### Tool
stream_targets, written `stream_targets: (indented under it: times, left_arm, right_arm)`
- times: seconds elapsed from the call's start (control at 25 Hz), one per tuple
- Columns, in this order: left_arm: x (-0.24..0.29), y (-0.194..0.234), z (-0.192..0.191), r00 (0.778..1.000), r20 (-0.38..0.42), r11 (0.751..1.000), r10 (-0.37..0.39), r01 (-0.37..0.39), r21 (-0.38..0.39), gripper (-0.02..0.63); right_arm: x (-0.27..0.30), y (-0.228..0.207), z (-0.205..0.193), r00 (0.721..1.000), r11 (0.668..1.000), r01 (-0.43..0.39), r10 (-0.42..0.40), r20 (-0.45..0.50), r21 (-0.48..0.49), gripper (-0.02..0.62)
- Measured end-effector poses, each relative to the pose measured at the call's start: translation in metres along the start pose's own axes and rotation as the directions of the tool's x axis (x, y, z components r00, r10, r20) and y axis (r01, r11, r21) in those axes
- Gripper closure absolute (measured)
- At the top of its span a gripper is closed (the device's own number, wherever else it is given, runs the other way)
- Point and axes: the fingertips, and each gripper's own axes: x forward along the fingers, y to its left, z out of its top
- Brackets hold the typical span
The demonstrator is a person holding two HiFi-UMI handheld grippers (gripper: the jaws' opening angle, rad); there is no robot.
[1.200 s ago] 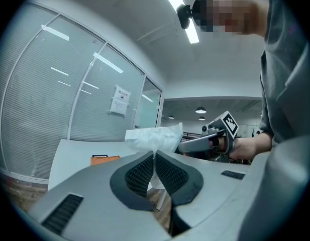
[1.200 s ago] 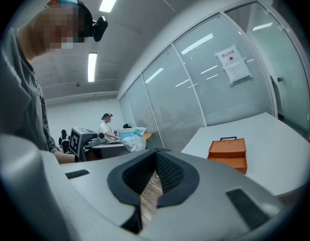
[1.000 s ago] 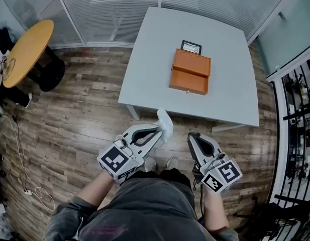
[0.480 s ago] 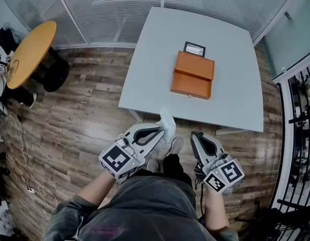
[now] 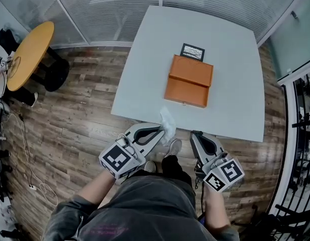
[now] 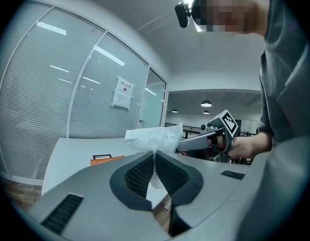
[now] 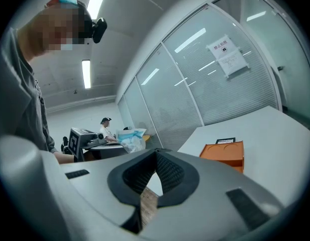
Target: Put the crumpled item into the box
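Observation:
A crumpled white plastic item [image 5: 167,123] [image 6: 155,138] sticks out of my left gripper [image 5: 162,130] [image 6: 155,154], whose jaws are shut on it. I hold it in the air just short of the near edge of the pale grey table [image 5: 144,59]. The orange box [image 5: 189,80] [image 7: 222,154] lies shut in the middle of that table, with a small dark-framed card [image 5: 192,51] behind it. My right gripper [image 5: 195,134] [image 7: 156,153] hangs beside the left one with its jaws shut and nothing between them.
A round yellow table [image 5: 28,51] stands at the far left on the wooden floor [image 5: 79,114]. Glass walls with blinds [image 5: 109,9] run behind the grey table. A black railing [image 5: 300,134] lines the right side. Cables [image 5: 24,149] trail along the left floor.
The grey table and orange box have come nearer as the person walks forward. Both grippers keep their pose, the left still holding the crumpled item.

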Motion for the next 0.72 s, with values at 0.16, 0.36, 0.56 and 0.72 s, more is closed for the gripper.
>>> stream_targets:
  times: [0.16,0.36,0.56,0.72]
  left_arm:
    - [0.03,0.011,0.001,1.0,-0.018,1.0,0.016,-0.016,-0.012,0.578]
    - [0.063,0.025,0.006,0.999,-0.034,0.999,0.037,-0.037,-0.011,0.578]
    - [0.093,0.04,0.004,0.997,-0.051,0.998,0.058,-0.059,-0.031,0.578]
    - [0.118,0.047,0.007,0.995,-0.062,0.997,0.073,-0.075,-0.036,0.578]
  right_arm:
    - [0.007,-0.029,0.009,1.0,1.0,-0.021,0.021,-0.015,0.005,0.591]
    - [0.011,-0.063,0.02,0.999,0.999,-0.038,0.039,-0.03,0.018,0.591]
    - [0.021,-0.093,0.024,0.996,0.997,-0.064,0.066,-0.052,0.032,0.589]
    - [0.025,-0.115,0.028,0.994,0.995,-0.088,0.09,-0.068,0.038,0.591]
